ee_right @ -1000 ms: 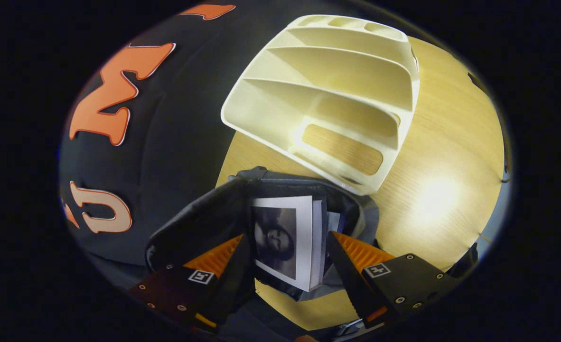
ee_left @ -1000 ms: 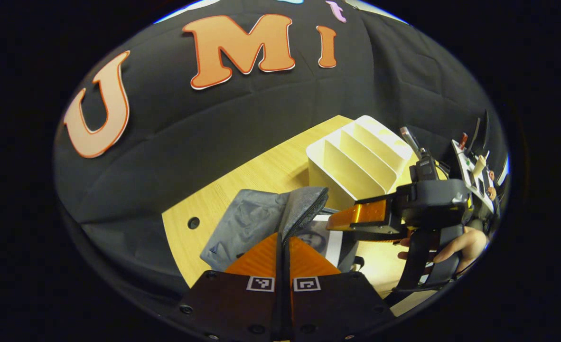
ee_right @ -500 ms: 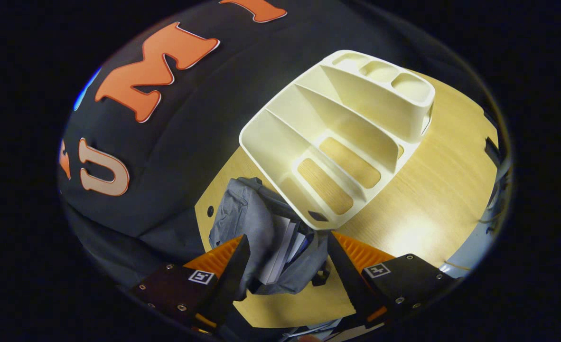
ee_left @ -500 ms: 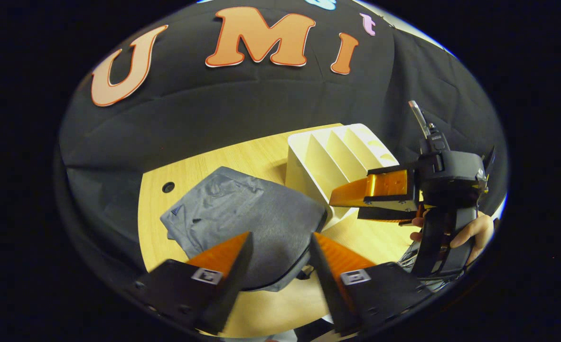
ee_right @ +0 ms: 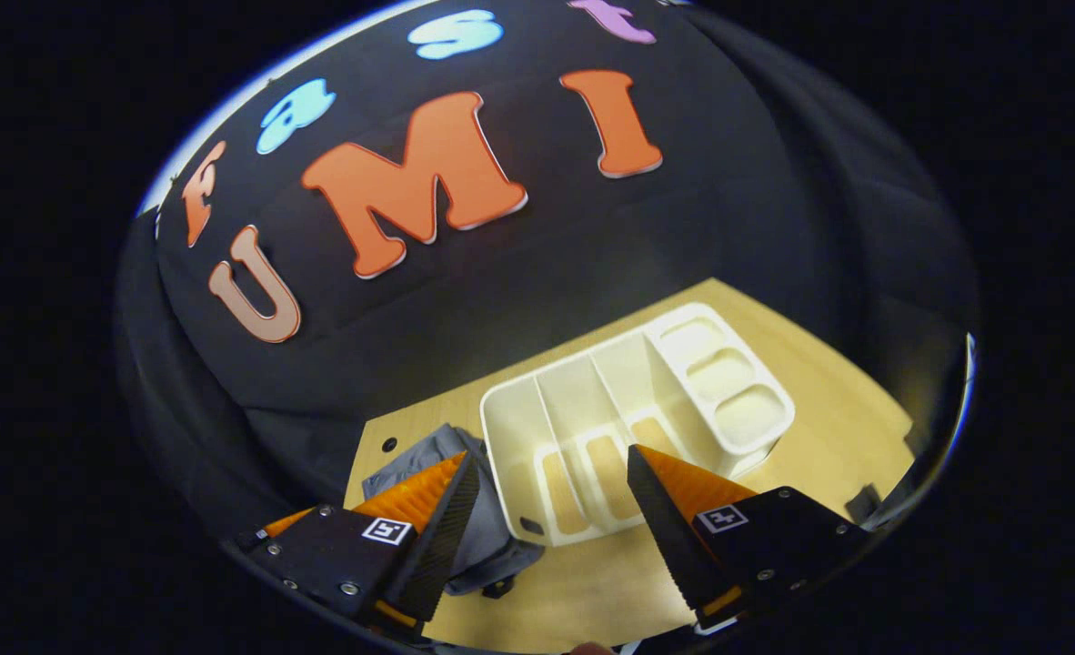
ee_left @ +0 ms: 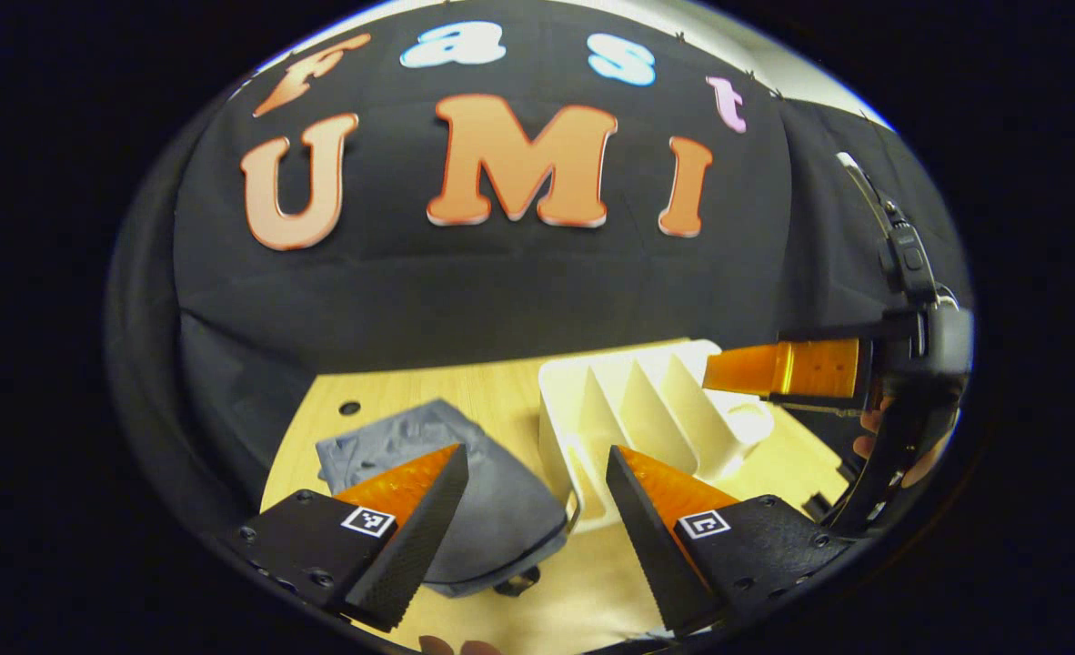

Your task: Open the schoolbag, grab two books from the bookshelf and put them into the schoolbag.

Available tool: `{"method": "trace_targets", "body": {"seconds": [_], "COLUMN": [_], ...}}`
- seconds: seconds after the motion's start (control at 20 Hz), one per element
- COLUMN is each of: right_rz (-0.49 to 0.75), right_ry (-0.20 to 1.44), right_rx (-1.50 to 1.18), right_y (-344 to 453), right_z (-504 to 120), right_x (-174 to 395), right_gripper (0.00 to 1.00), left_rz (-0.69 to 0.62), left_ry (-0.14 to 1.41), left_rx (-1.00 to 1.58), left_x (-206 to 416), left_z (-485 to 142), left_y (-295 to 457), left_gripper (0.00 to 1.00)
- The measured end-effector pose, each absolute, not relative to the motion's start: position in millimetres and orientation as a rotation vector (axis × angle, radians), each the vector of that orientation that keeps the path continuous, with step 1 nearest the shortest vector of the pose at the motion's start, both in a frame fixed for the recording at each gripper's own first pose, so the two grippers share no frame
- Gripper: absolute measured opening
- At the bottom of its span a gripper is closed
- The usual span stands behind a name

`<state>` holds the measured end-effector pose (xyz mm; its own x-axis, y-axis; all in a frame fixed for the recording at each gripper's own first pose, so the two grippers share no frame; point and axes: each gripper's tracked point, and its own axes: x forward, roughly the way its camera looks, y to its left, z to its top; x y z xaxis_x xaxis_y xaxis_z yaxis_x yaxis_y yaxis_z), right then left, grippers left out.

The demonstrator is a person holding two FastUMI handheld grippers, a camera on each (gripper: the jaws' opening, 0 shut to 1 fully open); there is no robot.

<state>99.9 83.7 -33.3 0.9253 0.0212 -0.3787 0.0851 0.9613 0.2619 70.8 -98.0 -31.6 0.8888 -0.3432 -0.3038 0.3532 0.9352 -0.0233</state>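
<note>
On the table, left gripper view: we see the left gripper [ee_left: 537, 496] spread wide, holding nothing, above the grey schoolbag [ee_left: 492, 509] beside the bookshelf [ee_left: 637, 409].
Right gripper view: our right gripper [ee_right: 551, 505] gapes empty over schoolbag [ee_right: 483, 537] and bookshelf [ee_right: 637, 409].

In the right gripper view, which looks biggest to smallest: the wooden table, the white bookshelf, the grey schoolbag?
1. Wooden table, the largest.
2. White bookshelf.
3. Grey schoolbag, smallest as seen, though a finger of the right gripper hides part of it.
</note>
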Motion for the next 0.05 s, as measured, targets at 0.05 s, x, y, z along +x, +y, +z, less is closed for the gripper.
{"method": "trace_targets", "body": {"seconds": [0.05], "right_rz": [-0.030], "right_ry": [0.327], "right_rx": [0.246], "right_y": [72.8], "right_z": [-15.4], "right_x": [97.5], "right_gripper": [0.98], "left_rz": [-0.345], "left_ry": [0.262], "left_rx": [0.007], "left_x": [69.0], "left_z": [-14.0], "left_y": [-104.1], "left_gripper": [0.97]}}
